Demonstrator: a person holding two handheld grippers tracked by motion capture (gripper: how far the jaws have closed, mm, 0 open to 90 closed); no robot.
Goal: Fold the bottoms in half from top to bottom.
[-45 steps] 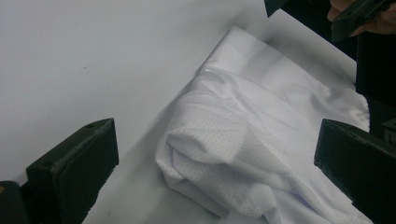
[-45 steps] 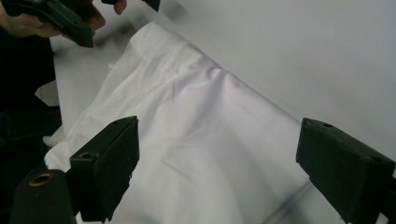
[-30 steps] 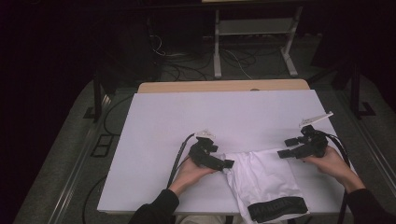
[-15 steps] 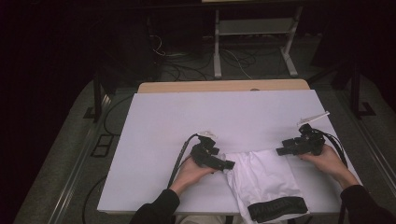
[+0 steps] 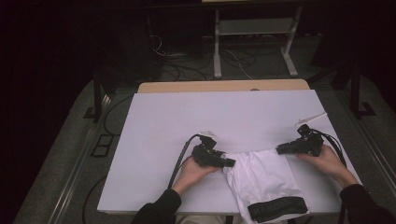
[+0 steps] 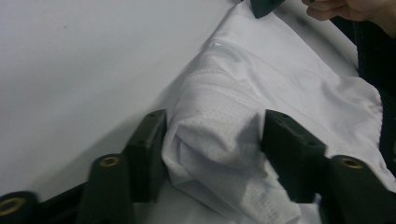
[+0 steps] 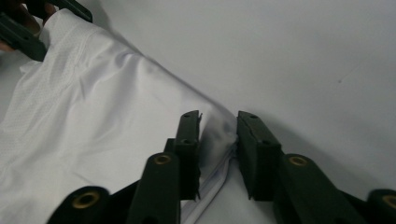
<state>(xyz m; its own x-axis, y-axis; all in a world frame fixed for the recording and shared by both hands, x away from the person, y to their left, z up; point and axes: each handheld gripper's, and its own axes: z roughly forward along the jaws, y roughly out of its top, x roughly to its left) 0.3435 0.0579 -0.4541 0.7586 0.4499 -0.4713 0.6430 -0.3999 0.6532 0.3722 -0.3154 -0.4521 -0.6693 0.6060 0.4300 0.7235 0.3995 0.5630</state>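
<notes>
Closing on cloth: both tongs, jaws just drawn inward, fabric between them at each far corner of the garment.
Garment: white shorts [image 5: 261,175], flat on the near part of the white surface [image 5: 224,116], dark waistband [image 5: 278,209] hanging at the near edge.
Left tongs [image 5: 229,162]: half-closed round a bunched fold of mesh cloth [image 6: 215,140]; one pad against the fold, the other apparently just short of it; grip not yet firm, by the look of it.
Right tongs [image 5: 280,150]: nearly clenched, a thin pinch of the hem [image 7: 217,135] nipped between the pads.
Change since a second ago: jaws wide and clear of the cloth then, now narrowed onto it; hands hardly shifted.
Meaning for the work: grasp stage almost complete; likely next, a lift or pull of the two corners to spread or fold the shorts.
Risk: left fold thick and loose, liable to slip unless squeezed tighter.
</notes>
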